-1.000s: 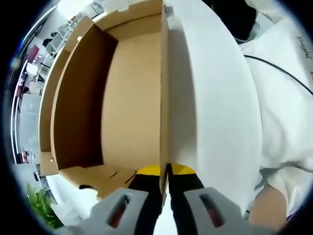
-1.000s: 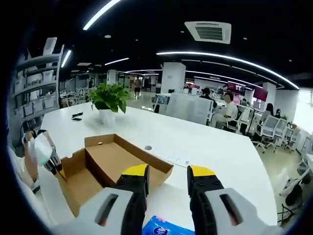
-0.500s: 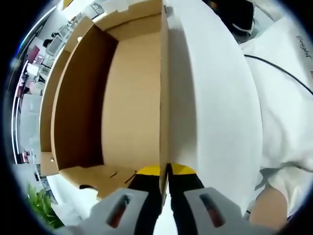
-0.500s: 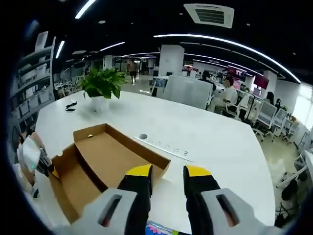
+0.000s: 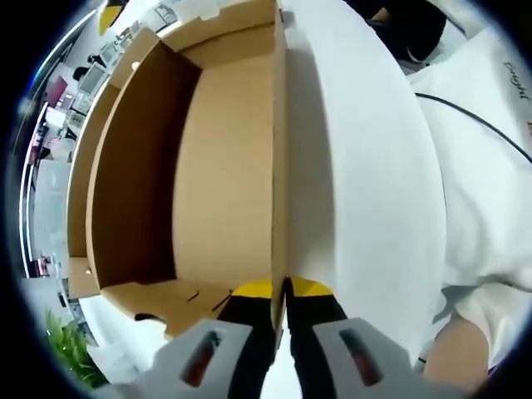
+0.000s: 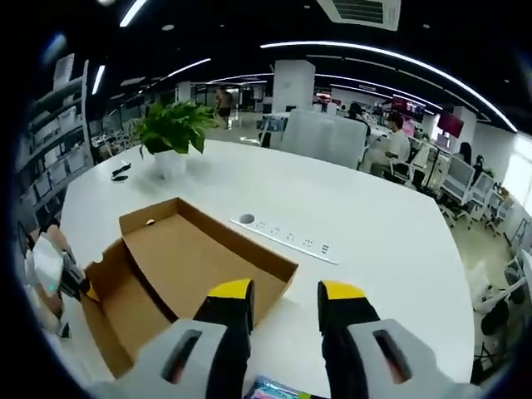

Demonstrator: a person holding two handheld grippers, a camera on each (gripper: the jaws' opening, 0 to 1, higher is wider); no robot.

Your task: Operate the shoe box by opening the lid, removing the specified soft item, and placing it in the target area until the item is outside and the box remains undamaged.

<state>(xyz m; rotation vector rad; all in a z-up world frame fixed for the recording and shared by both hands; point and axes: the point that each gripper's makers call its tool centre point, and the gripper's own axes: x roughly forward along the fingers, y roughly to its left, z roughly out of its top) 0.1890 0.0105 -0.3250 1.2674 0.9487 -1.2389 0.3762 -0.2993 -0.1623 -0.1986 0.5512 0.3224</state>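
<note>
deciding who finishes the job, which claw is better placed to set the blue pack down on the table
Right. The right claw is open and free, with the blue pack just below it. The left claw is shut on the box wall, steadying it.

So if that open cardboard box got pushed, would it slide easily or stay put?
Probably slide: the cardboard box looks empty and thin-walled, so likely light on the smooth white table. The left gripper, shut on one wall, may be steadying it. That wall would likely bend under a hard push.
</note>
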